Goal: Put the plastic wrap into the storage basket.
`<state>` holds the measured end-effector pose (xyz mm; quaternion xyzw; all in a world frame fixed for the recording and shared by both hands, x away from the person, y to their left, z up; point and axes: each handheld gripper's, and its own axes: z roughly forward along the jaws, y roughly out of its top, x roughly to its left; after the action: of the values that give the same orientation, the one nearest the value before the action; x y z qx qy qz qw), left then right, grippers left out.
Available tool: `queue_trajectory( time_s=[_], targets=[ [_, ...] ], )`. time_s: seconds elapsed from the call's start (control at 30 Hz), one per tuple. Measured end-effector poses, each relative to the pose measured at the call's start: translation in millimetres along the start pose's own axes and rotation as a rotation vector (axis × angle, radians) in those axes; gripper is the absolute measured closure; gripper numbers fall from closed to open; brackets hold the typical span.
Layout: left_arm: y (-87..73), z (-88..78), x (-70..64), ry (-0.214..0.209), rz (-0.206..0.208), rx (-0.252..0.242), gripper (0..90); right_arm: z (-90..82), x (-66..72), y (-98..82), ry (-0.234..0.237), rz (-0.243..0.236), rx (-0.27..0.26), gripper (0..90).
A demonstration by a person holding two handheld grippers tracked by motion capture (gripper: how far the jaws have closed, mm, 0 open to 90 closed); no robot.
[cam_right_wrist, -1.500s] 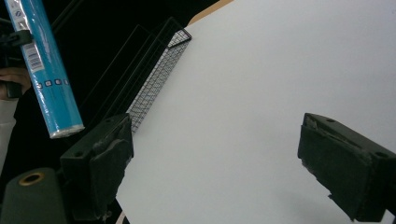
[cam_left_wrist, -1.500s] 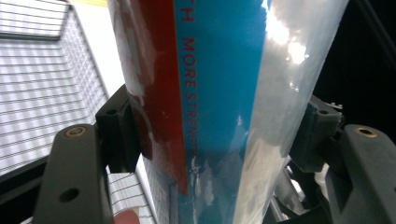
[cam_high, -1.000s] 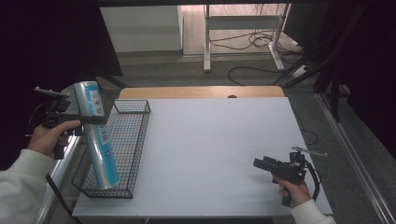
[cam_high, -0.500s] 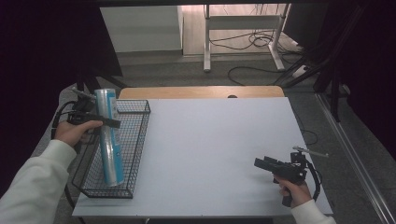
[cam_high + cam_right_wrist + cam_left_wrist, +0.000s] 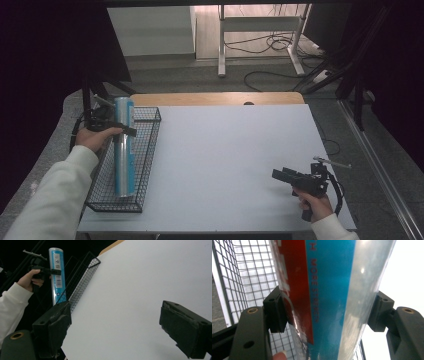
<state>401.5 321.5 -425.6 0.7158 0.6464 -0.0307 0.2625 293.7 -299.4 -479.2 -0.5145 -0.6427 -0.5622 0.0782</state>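
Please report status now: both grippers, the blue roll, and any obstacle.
Left gripper shut on blue roll, roll upright inside wire basket. Right gripper open, nothing between its jaws, over the table. No obstacle seen.

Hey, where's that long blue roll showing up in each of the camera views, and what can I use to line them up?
High view: the blue roll is at the left, slanting down into the wire basket, clamped by the left gripper.
Left gripper view: it runs up the middle, between the two black jaws, mesh behind.
Right gripper view: upper left, nearly upright, behind the basket's mesh.
Shared landmark: the wire basket.
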Motion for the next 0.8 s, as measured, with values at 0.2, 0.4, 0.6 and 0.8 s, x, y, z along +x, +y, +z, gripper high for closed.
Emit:
queue_trajectory(
  time_s=[0.2,0.4,0.6,0.8],
  targets=[
    [8.1,20.9,1.3,0.054,-0.048,0.005,31.7,-1.6,-0.4,0.2,0.000,0.004,-0.002,10.7],
    [13.3,35.9,0.5,0.082,-0.061,0.021,31.6,-1.6,-2.2,0.1,-0.004,0.003,-0.001,10.7],
    [18.4,51.2,0.0,0.112,-0.062,0.047,31.6,-2.6,-2.1,0.3,-0.006,0.005,-0.005,10.7],
    [20.0,63.0,1.7,0.124,-0.068,0.063,31.4,-2.9,-3.0,0.3,-0.010,0.005,-0.006,10.7]
  ],
)
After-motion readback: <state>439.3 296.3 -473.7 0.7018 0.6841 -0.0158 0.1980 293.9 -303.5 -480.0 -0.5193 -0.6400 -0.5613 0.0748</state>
